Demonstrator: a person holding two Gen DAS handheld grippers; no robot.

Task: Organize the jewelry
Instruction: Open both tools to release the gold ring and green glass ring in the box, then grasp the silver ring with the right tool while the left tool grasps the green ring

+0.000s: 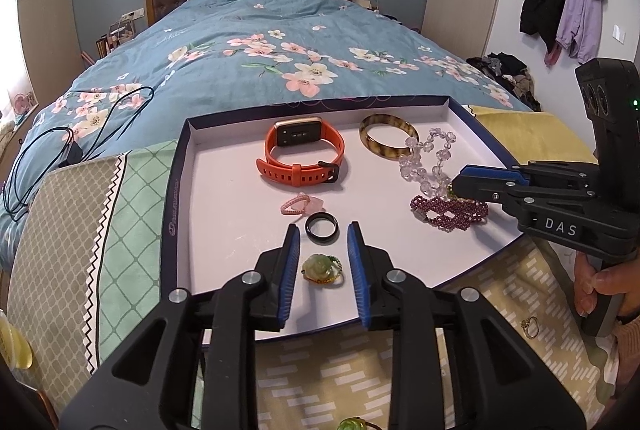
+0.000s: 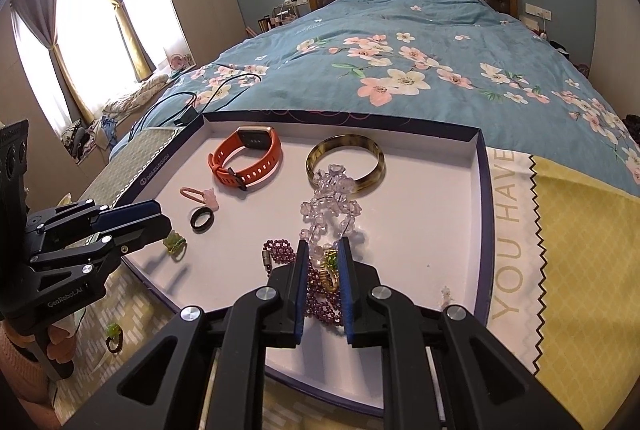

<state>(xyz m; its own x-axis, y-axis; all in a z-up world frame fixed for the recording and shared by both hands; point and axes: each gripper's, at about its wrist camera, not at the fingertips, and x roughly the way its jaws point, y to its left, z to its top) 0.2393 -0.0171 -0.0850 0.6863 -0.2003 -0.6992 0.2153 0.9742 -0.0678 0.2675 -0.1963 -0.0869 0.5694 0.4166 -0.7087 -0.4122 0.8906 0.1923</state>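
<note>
Both grippers work the tray (image 1: 182,165): the left gripper (image 1: 323,230) gapes empty around a jade ring (image 1: 318,268), while the right gripper (image 2: 323,246) seemingly pinches a green-gold ring (image 2: 330,264) over purple beads (image 2: 320,300), probably to drop it in.

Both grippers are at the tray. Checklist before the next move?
1. Left gripper open: ok.
2. Green flower ring centred between the left fingers, flat on the tray: ok.
3. Left closing path clear: not ok, the black ring lies right at the fingertips.
4. Right gripper grip on the gold-green ring: ok, pinched between the pads.
5. Bare drop spot under the right gripper: not ok, the purple bead bracelet and clear bead strand lie there.
6. All jewelry in the tray: not ok, a gold ring lies on the cloth outside.
</note>
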